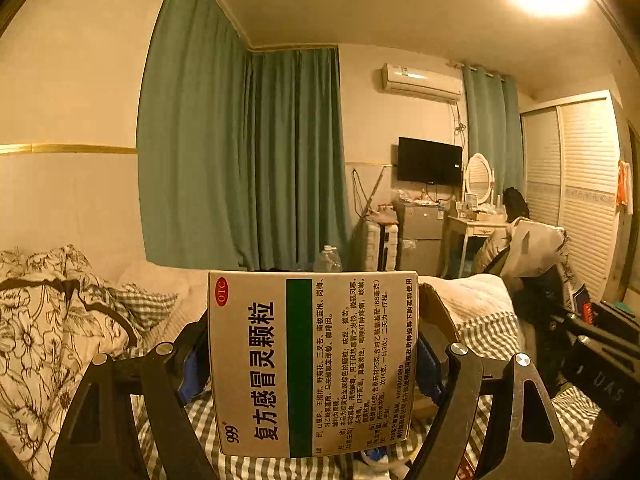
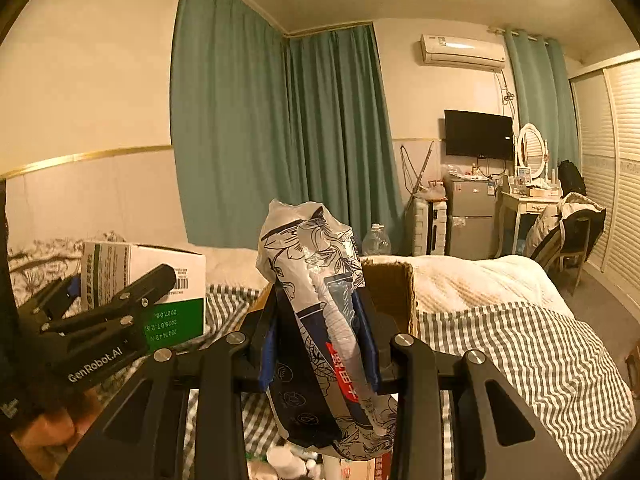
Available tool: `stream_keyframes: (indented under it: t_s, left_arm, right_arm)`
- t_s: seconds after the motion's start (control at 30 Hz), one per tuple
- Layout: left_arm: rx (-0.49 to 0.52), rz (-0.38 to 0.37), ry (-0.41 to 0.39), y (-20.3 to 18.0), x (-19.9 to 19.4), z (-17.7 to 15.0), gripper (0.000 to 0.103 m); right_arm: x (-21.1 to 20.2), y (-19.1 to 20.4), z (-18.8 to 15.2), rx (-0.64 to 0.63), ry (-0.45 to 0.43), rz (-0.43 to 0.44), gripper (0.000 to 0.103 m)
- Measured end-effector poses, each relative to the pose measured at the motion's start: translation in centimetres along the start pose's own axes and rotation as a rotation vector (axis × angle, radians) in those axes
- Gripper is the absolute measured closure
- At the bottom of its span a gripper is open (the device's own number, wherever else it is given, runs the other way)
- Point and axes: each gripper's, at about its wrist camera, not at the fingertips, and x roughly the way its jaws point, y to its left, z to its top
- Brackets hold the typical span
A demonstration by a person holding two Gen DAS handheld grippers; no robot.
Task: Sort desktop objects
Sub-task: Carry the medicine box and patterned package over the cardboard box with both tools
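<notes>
My left gripper [image 1: 313,360] is shut on a white and green medicine box [image 1: 312,364] with Chinese print, held upright in the air above the bed. The same box shows in the right wrist view [image 2: 160,280], with the left gripper [image 2: 108,312] around it. My right gripper [image 2: 320,340] is shut on a crumpled printed plastic packet [image 2: 316,304], white with dark drawings and a red label, held upright. An open cardboard box [image 2: 390,284] sits on the bed just behind the packet; its flap shows in the left wrist view [image 1: 438,312].
A bed with a grey striped cover [image 2: 520,352] lies below both grippers. Small bottles and packets [image 2: 288,460] lie under the right gripper. A clear water bottle [image 2: 376,240] stands past the bed. Green curtains, a fridge [image 2: 470,216], a dressing table and a chair are at the far wall.
</notes>
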Motion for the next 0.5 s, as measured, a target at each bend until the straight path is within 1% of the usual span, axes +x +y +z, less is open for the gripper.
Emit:
stream_keyframes:
  t_s: [0.17,0.23,0.33,0.4,0.5]
  left_arm:
    - [0.004,-0.019,-0.023,-0.2,1.4,0.6,0.021]
    - [0.008,-0.015,-0.034,-0.3,2.0,0.8,0.021]
    - [-0.015,-0.038,-0.017,-0.3,3.4,1.6,0.021]
    - [-0.023,-0.034,-0.011,-0.4,4.3,2.1,0.021]
    - [-0.021,-0.028,-0.013,-0.6,5.4,2.6,0.021]
  right_arm:
    - [1.2,-1.2,1.5,0.024,-0.010,-0.023,0.070]
    - [1.7,-1.7,2.1,0.025,-0.018,-0.031,0.070]
    - [2.6,-2.0,2.7,0.012,-0.026,-0.024,0.070]
    - [3.5,-2.4,3.3,0.010,-0.032,-0.018,0.070]
    - [4.5,-2.5,3.7,-0.005,-0.036,-0.032,0.070]
